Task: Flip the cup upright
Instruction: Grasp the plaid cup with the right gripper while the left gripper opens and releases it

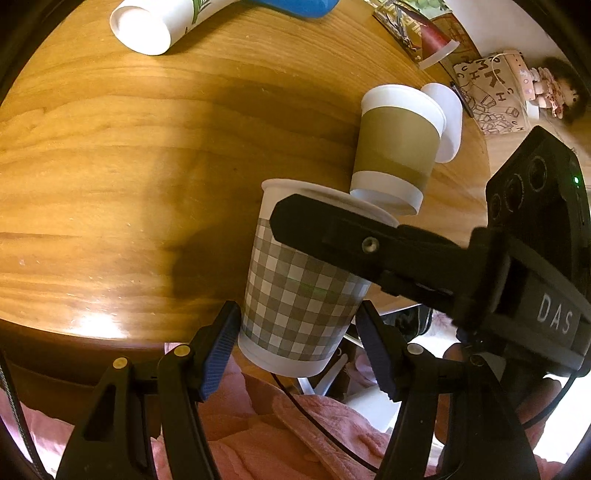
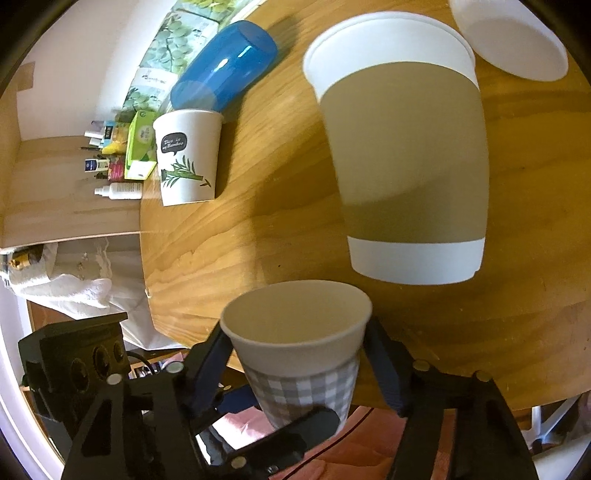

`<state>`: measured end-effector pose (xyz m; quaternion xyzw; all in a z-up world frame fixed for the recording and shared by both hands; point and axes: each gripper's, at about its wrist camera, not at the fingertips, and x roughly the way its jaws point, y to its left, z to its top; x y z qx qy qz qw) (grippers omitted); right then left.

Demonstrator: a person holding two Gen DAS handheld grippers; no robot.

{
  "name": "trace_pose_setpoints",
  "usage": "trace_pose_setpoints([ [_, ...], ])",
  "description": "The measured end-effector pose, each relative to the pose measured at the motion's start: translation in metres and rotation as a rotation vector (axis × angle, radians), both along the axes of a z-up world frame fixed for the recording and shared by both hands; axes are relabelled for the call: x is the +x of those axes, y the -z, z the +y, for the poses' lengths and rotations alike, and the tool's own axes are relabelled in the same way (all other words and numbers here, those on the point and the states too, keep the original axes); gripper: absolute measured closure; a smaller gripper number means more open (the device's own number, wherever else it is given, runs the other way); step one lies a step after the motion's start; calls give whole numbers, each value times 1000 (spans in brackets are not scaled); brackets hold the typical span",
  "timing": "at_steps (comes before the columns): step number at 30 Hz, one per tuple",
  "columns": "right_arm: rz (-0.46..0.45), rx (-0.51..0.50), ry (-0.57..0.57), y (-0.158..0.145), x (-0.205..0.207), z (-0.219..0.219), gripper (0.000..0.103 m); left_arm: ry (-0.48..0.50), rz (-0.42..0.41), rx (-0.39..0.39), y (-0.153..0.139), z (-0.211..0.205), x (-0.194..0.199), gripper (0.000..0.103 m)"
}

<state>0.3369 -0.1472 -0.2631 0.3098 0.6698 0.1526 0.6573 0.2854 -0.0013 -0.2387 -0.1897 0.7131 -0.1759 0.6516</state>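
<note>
A grey-and-white checked paper cup (image 1: 299, 295) is held in the air off the front edge of the round wooden table (image 1: 110, 166), mouth up. My left gripper (image 1: 297, 339) closes on its lower body. My right gripper (image 2: 295, 354) clamps it just under the rim (image 2: 295, 314); one right finger (image 1: 332, 229) crosses the cup's top in the left wrist view. The left finger (image 2: 295, 428) shows under the cup in the right wrist view.
A brown-banded white cup (image 1: 399, 147) (image 2: 402, 147) stands just behind. A white cup (image 1: 448, 122) (image 2: 509, 40) sits past it. A bamboo-print cup (image 1: 155, 26) (image 2: 188, 158) and a blue tumbler (image 2: 225, 74) are farther back. Boxes and bottles (image 2: 118, 155) lie on a shelf.
</note>
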Motion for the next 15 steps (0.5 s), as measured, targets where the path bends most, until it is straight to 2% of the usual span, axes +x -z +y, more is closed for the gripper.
trace_pose_setpoints([
  [9, -52, -45, -1, -7, -3, 1, 37, 27, -24, -5, -8, 2, -3, 34],
  [11, -68, -57, 3, -10, -3, 1, 37, 27, -33, -9, -8, 6, -6, 29],
  [15, -114, -91, 8, -19, -4, -1, 37, 24, -55, -15, -14, 12, -10, 26],
])
